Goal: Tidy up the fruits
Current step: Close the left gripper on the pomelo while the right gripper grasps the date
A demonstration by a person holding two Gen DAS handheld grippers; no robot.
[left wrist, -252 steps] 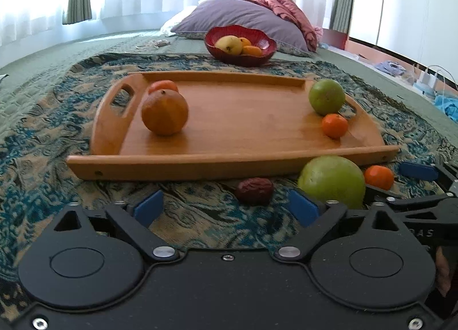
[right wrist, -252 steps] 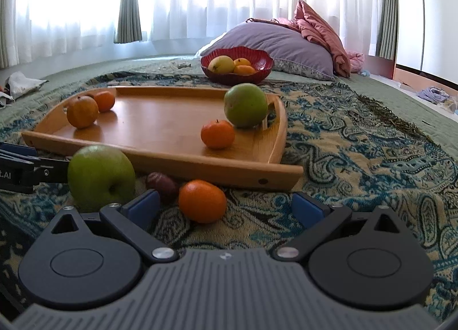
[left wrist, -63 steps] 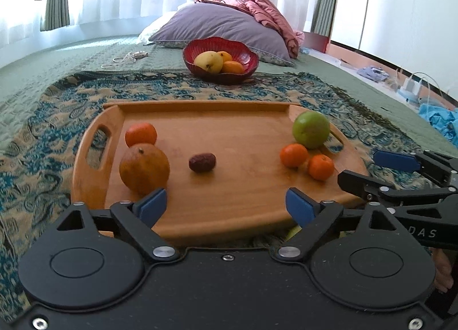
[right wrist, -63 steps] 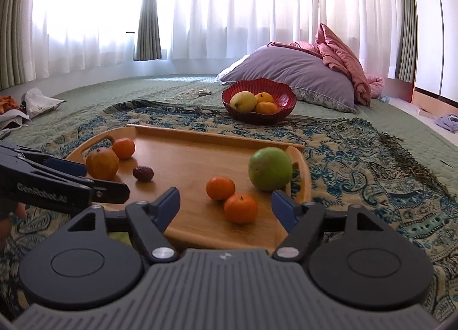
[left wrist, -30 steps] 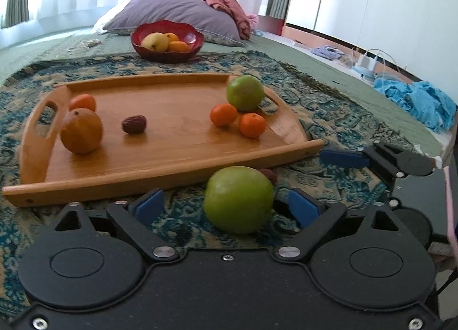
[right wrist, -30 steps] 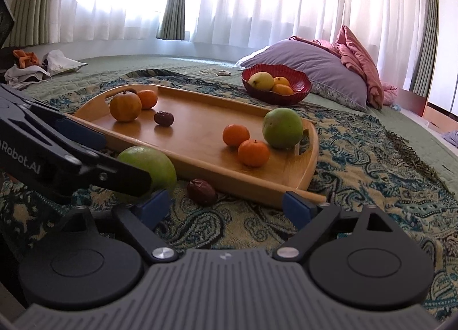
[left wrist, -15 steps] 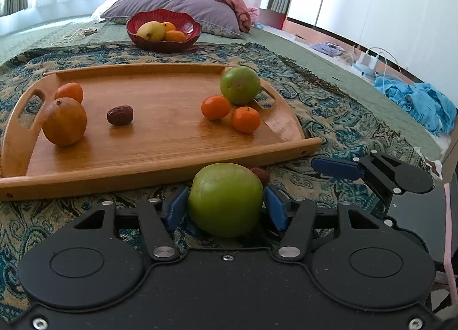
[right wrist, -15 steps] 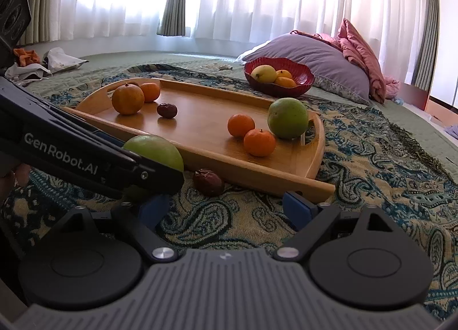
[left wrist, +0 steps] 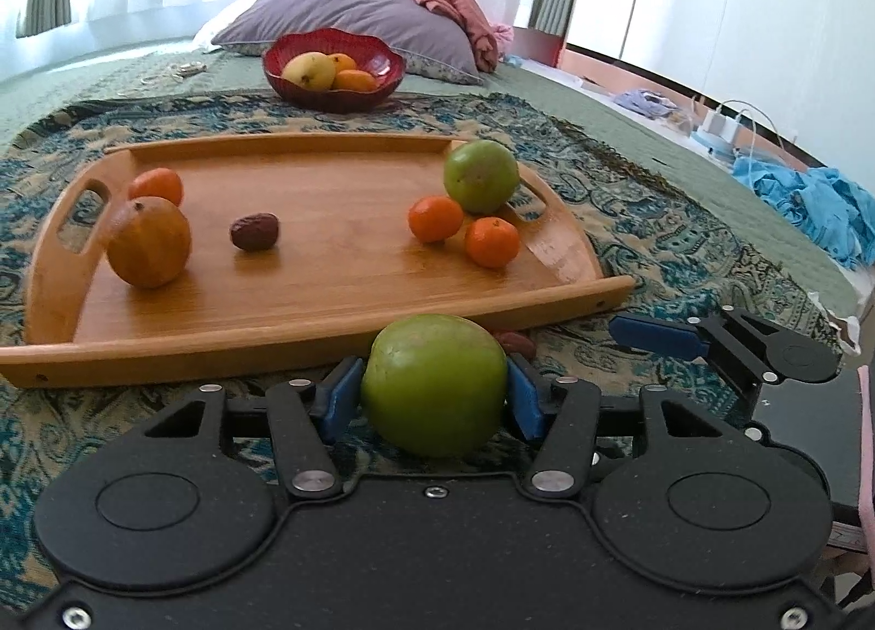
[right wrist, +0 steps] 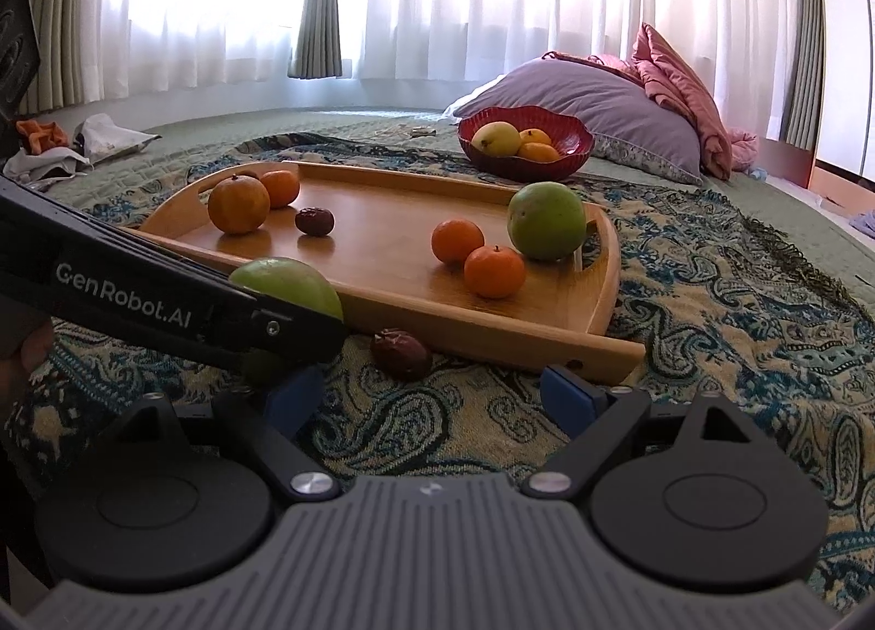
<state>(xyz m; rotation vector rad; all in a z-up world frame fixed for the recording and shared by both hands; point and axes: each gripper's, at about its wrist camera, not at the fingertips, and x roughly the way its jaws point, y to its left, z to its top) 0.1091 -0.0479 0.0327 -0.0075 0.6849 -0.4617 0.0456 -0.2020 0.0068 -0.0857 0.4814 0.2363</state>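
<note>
green apple (left wrist: 433, 384) sat clamped in my left gripper (left wrist: 432, 400), whose jaws had just been closing; right gripper (right wrist: 432, 400) jaws stood apart, empty.

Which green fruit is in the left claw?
The green fruit off the tray, on the blanket, clamped between the left claw's blue pads. The other green fruit sits on the wooden tray.

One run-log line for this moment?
left gripper: jaws just closed on green apple | right gripper: open, empty | date: off tray
</note>
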